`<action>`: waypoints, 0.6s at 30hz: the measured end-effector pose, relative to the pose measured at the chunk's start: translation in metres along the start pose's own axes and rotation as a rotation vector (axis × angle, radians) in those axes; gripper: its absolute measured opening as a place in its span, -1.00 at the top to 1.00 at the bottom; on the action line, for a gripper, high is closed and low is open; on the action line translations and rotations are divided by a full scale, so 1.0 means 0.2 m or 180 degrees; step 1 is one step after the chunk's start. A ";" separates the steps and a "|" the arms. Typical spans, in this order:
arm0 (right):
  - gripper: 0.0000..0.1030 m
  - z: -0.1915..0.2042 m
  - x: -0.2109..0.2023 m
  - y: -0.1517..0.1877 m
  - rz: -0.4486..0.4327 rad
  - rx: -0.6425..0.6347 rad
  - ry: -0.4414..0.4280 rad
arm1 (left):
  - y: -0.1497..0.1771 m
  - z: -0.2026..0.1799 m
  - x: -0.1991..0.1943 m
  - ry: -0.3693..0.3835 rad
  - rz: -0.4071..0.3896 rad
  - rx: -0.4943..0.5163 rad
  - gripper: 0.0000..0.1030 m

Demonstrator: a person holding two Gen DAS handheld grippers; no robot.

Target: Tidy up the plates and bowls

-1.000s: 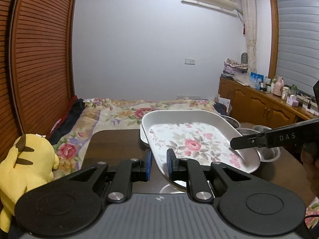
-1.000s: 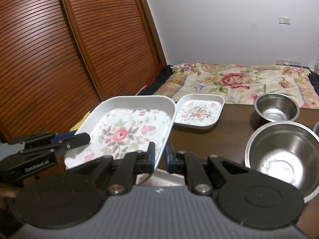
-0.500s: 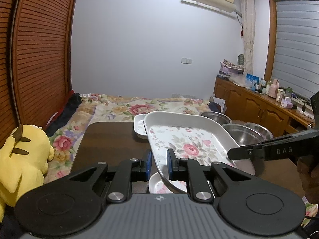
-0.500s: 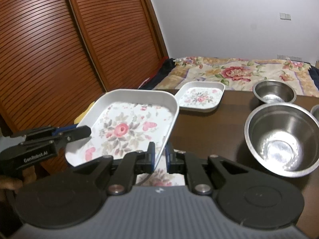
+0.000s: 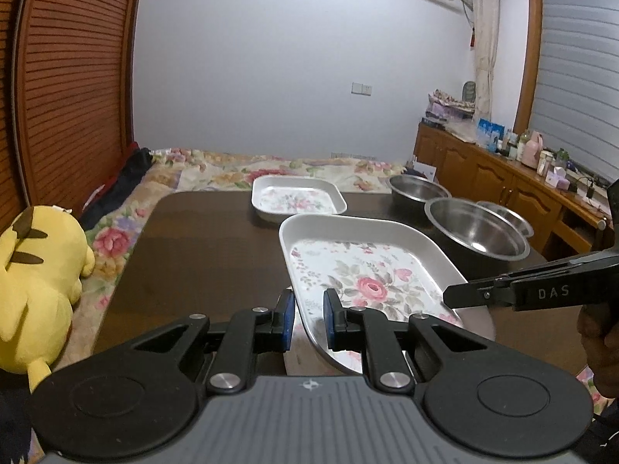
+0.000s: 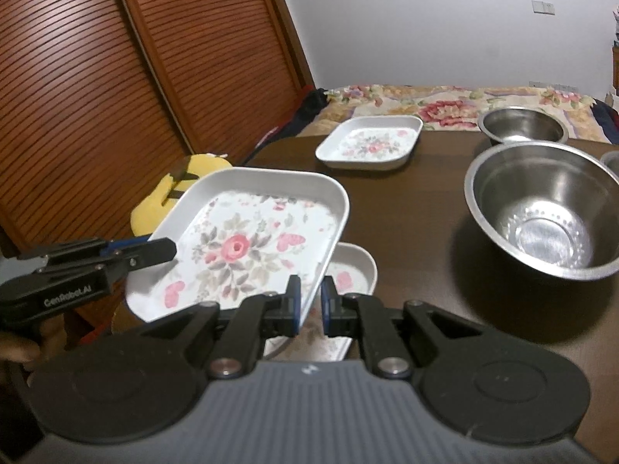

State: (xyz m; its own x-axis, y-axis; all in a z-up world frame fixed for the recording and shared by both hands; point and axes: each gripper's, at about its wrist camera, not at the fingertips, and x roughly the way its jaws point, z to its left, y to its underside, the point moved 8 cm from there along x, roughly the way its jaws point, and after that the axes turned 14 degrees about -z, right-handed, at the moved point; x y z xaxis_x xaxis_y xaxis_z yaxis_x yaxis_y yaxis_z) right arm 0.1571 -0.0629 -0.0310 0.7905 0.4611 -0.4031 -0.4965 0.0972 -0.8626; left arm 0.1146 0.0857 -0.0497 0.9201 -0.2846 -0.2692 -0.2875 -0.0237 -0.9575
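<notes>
Plate in hand: large floral plate (image 5: 371, 270), held off the table (image 5: 201, 239) by both grippers and tilted, its far edge higher than the near one.
Left gripper (image 5: 307, 319): clamped narrow on the plate's near left rim.
Right gripper (image 6: 309, 301): clamped narrow on the opposite rim; from the left wrist view its black fingers show at the plate's right edge.
Beneath: another floral plate (image 6: 358, 270) lies on the table directly under the held one; only a sliver shows, so its full size is hard to judge, though it looks smaller.
Elsewhere: small floral plate (image 5: 298, 199) at the far side; large steel bowl (image 6: 541, 212) and smaller steel bowl (image 6: 522, 125) to the right, well apart from the held plate.
Step judged: setting the large plate down onto the one below.
Risk: each grip bites only a thin rim, so uneven lowering could let the plate pivot or slip out.
Risk: a big plate on a smaller base may rock or slide off-centre.
</notes>
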 end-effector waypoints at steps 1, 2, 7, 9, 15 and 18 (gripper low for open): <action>0.76 0.00 0.00 0.01 0.0009 0.0011 0.0008 | 0.01 0.00 0.01 0.0000 0.0016 -0.0001 0.68; 0.76 -0.01 0.00 0.02 0.0015 0.0014 0.0015 | 0.02 0.00 0.01 0.0000 0.0038 -0.0004 0.68; 0.76 -0.01 0.00 0.06 0.0028 -0.0041 0.0067 | 0.08 0.01 0.03 -0.0019 0.0112 -0.0015 0.68; 0.76 0.00 0.00 0.07 0.0034 -0.0067 0.0085 | 0.09 0.01 0.04 -0.0017 0.0140 -0.0026 0.68; 0.76 -0.01 0.02 0.10 0.0074 -0.0123 0.0134 | 0.13 0.01 0.07 -0.0025 0.0217 -0.0034 0.68; 0.76 -0.02 0.02 0.11 0.0082 -0.0104 0.0150 | 0.16 0.01 0.09 -0.0047 0.0246 -0.0014 0.68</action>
State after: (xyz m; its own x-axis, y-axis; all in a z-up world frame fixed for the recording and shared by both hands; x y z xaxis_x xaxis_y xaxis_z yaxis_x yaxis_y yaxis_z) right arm 0.1513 -0.0630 -0.0528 0.7940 0.4210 -0.4385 -0.5055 0.0566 -0.8610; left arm 0.1230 0.0816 -0.0846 0.8989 -0.2717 -0.3438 -0.3590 -0.0065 -0.9333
